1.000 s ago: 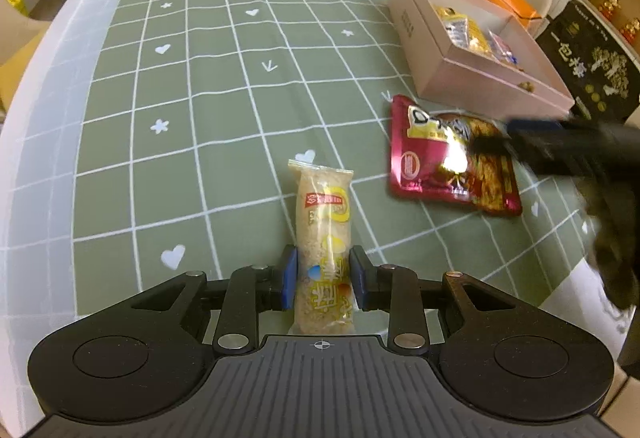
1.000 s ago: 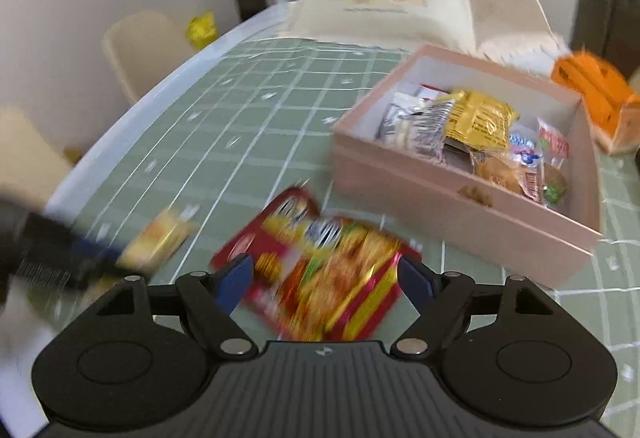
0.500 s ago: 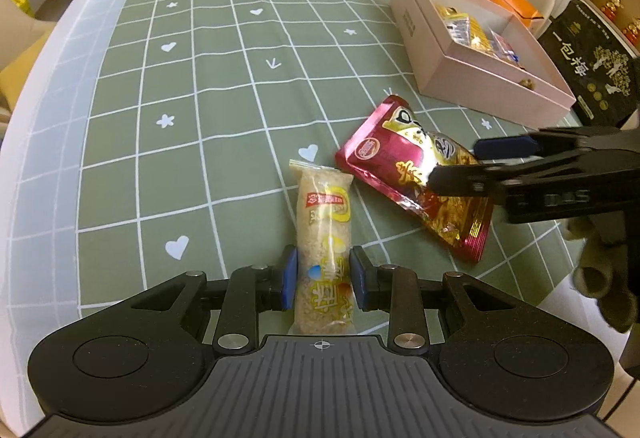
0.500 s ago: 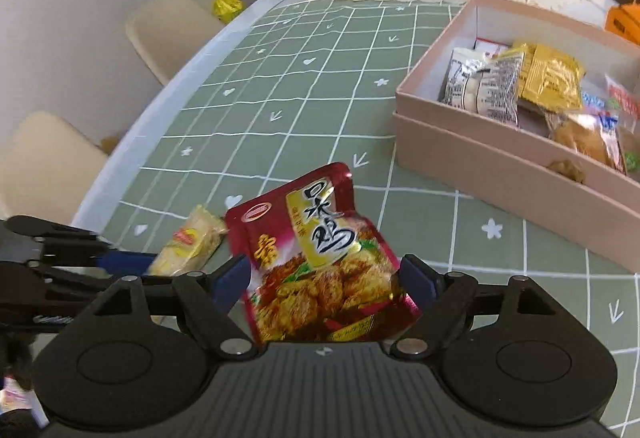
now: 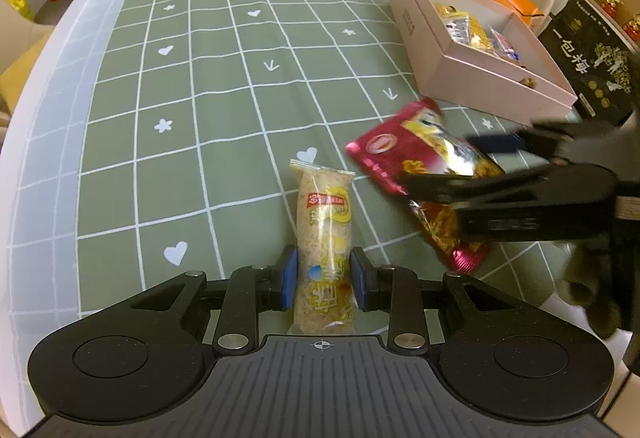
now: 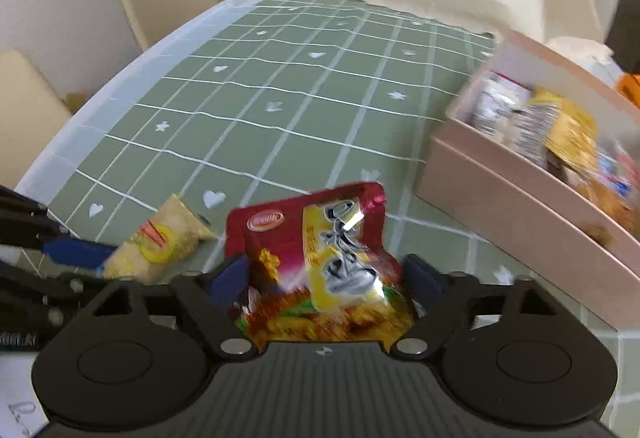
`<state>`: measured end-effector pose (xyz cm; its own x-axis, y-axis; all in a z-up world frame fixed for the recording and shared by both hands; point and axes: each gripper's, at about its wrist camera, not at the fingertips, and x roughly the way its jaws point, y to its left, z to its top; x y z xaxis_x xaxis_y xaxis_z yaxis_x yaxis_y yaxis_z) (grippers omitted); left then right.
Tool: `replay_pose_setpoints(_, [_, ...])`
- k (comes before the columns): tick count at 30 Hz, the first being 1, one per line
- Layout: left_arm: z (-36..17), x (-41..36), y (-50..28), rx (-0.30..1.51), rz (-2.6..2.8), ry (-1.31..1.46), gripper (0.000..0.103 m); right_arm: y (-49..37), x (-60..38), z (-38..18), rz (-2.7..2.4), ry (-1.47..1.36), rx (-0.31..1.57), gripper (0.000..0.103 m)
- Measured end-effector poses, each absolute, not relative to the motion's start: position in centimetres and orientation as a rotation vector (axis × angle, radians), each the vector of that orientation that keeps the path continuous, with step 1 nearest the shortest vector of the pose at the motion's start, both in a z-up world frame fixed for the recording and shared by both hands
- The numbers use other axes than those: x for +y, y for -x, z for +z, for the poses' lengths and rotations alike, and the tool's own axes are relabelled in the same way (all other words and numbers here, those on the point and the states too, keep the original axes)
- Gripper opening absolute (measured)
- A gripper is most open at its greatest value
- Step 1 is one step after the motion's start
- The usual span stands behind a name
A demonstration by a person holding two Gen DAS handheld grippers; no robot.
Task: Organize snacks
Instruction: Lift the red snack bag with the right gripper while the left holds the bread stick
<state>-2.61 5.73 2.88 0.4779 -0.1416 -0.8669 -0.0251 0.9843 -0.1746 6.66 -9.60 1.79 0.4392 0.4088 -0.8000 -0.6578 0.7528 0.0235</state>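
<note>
Since before, the right gripper (image 6: 326, 278) has slid down over the red bag (image 6: 320, 262) low in the frame, jaws wide but closing, while the left gripper (image 5: 324, 278) pinches the rice bar (image 5: 325, 234); squeeze the bag's middle, then lift to the box (image 6: 520, 214).

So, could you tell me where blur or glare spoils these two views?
Left wrist view: sharp on the rice snack bar, but the right gripper is motion-smeared, and glare whitens the red snack pouch. Right wrist view: blurred throughout, worst on the pink box and its contents; fisheye bends the tablecloth grid in both.
</note>
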Motion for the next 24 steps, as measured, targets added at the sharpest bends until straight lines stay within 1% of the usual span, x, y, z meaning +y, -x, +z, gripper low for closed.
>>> replay_pose_setpoints(1, [2.8,5.6,2.6,1.067,-0.087,0.185,0.033,-6.5,-10.6,2.0,0.659,0.282,0.906,0.071])
replay_pose_setpoints(3, [2.7,5.2,2.5,1.062,-0.135,0.202,0.033,-5.9,-13.0,2.2,0.621,0.209,0.926,0.066])
replay_pose_setpoints(5, [2.6,4.4,2.2,1.062,-0.193,0.208,0.033,-4.9,-15.7,2.3,0.57,0.154,0.942,0.065])
replay_pose_setpoints(8, [2.6,2.9,1.7,1.068,-0.212,0.157,0.033,-3.1,-18.3,2.3,0.529,0.133,0.948,0.066])
replay_pose_setpoints(9, [2.7,2.5,1.6,1.071,-0.208,0.137,0.033,-2.6,-18.9,2.2,0.521,0.135,0.945,0.072])
replay_pose_setpoints(10, [2.7,2.3,1.5,1.076,-0.202,0.124,0.033,-2.4,-19.1,2.1,0.509,0.131,0.943,0.08])
replay_pose_setpoints(13, [2.8,1.9,1.6,1.086,-0.168,0.085,0.033,-3.0,-19.2,1.9,0.436,0.049,0.943,0.091])
replay_pose_setpoints(15, [2.8,1.8,1.7,1.088,-0.148,0.052,0.034,-3.6,-18.2,1.7,0.397,0.016,0.943,0.094])
replay_pose_setpoints(16, [2.8,1.8,1.7,1.09,-0.147,0.047,0.034,-4.0,-17.5,1.7,0.382,0.022,0.939,0.095])
replay_pose_setpoints(17, [2.8,1.8,1.7,1.091,-0.146,0.046,0.034,-4.3,-16.5,1.6,0.37,0.039,0.932,0.096])
replay_pose_setpoints(19, [2.8,1.8,1.6,1.094,-0.142,0.043,0.034,-4.9,-14.1,1.1,0.347,0.11,0.929,0.103])
replay_pose_setpoints(20, [2.7,1.7,1.6,1.095,-0.14,0.04,0.034,-5.0,-13.2,0.9,0.328,0.157,0.931,0.103])
replay_pose_setpoints(21, [2.8,1.6,1.6,1.094,-0.138,0.037,0.034,-4.9,-12.5,0.8,0.323,0.186,0.919,0.103])
replay_pose_setpoints(23, [2.8,1.5,1.6,1.092,-0.134,0.036,0.034,-4.6,-12.6,1.2,0.357,0.193,0.929,0.089])
replay_pose_setpoints(24, [2.8,1.5,1.6,1.09,-0.133,0.038,0.034,-4.4,-12.9,1.6,0.376,0.203,0.921,0.072])
